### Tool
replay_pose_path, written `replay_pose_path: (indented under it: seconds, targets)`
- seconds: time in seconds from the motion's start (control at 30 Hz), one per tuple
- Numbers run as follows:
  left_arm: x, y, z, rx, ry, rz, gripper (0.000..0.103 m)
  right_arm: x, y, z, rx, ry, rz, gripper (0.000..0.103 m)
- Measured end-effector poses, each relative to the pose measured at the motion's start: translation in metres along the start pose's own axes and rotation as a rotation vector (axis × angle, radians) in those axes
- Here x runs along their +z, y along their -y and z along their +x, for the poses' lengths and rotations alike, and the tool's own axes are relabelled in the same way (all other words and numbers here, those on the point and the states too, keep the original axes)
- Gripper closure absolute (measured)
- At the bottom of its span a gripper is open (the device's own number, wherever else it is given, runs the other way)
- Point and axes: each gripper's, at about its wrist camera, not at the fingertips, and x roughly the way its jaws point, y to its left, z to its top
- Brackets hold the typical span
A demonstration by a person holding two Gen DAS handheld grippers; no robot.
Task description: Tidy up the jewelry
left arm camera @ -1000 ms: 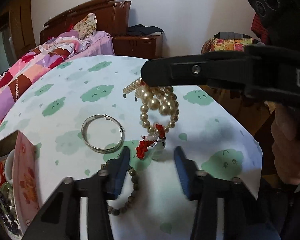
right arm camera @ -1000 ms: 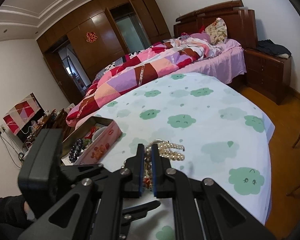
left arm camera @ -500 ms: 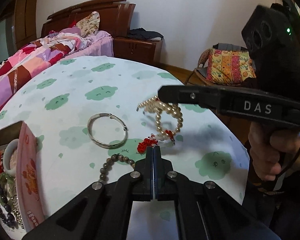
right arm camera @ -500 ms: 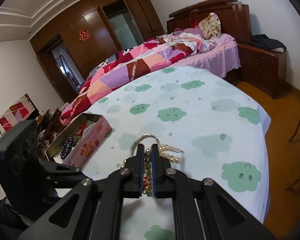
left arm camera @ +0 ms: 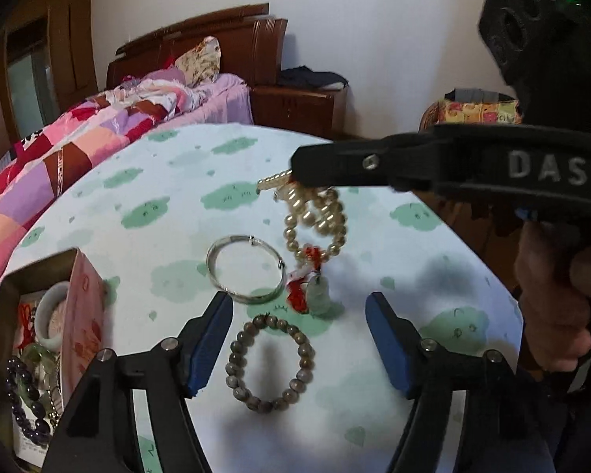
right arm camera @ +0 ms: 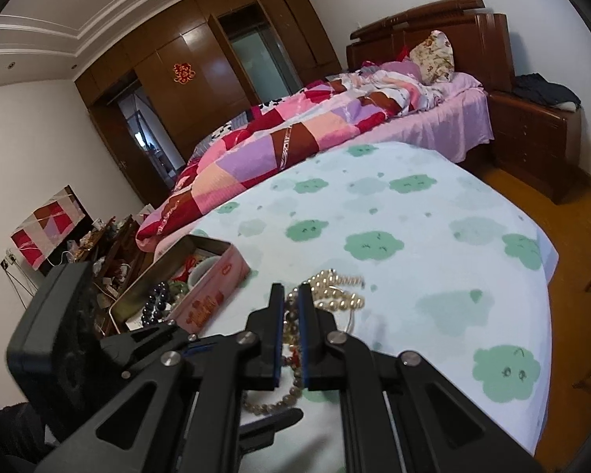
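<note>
Jewelry is lying spread over the cloud-patterned worktop (left arm camera: 169, 181), and the two views are each showing parts the other is hiding. The left wrist view is looking down on a silver bangle (left arm camera: 245, 268) lying flat near the middle of the worktop, with a brown bead bracelet (left arm camera: 270, 362) just beside it toward the near edge, between the spread blue pads of the left tongs (left arm camera: 299, 339); those jaws have just been opening and are standing wide, touching nothing. The same view is showing the right tongs (left arm camera: 299, 167) from the side, reaching in from the right edge with a pearl bracelet (left arm camera: 315, 216) dangling from their tip, a red knotted cord and a pale green pendant (left arm camera: 319, 295) hanging below it; whether the pendant is touching the cloth I cannot tell. The right wrist view is looking along the right tongs (right arm camera: 289, 307) and showing the jaws pinched almost together on the pearl strand (right arm camera: 335, 291), something the side view is concealing. It is also giving a clearer look at the pink tin box (right arm camera: 216, 287) sitting at the left edge of the worktop, holding dark purple beads (right arm camera: 153, 303), a white bangle and red cord. A person's hand (left arm camera: 551, 295) is gripping the right handle.
</note>
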Motion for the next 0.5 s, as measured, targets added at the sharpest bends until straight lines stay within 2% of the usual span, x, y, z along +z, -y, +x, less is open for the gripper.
replay_pose_path:
  seconds: [0.1, 0.23, 0.27, 0.3, 0.37, 0.5]
  targets:
    - [0.003, 0.001, 0.004, 0.025, 0.013, 0.013, 0.033, 0.001, -0.004, 0.0, 0.012, -0.006, 0.001, 0.095]
    - [0.007, -0.002, 0.01, 0.018, 0.011, 0.017, 0.033, 0.003, -0.011, -0.001, 0.031, -0.004, 0.0, 0.095]
    - [0.007, -0.003, 0.01, 0.001, 0.011, 0.01, 0.04, 0.003, -0.012, -0.001, 0.032, -0.004, -0.002, 0.095]
    - [0.006, -0.006, 0.011, -0.025, -0.003, -0.001, 0.063, 0.003, -0.013, -0.001, 0.032, -0.001, -0.004, 0.095]
    - [0.004, -0.01, 0.015, -0.045, -0.045, -0.029, 0.09, 0.002, -0.012, -0.001, 0.028, 0.002, 0.003, 0.095]
    - [-0.001, -0.018, 0.008, -0.068, -0.06, -0.059, 0.09, 0.001, -0.005, -0.002, -0.005, 0.021, 0.016, 0.095]
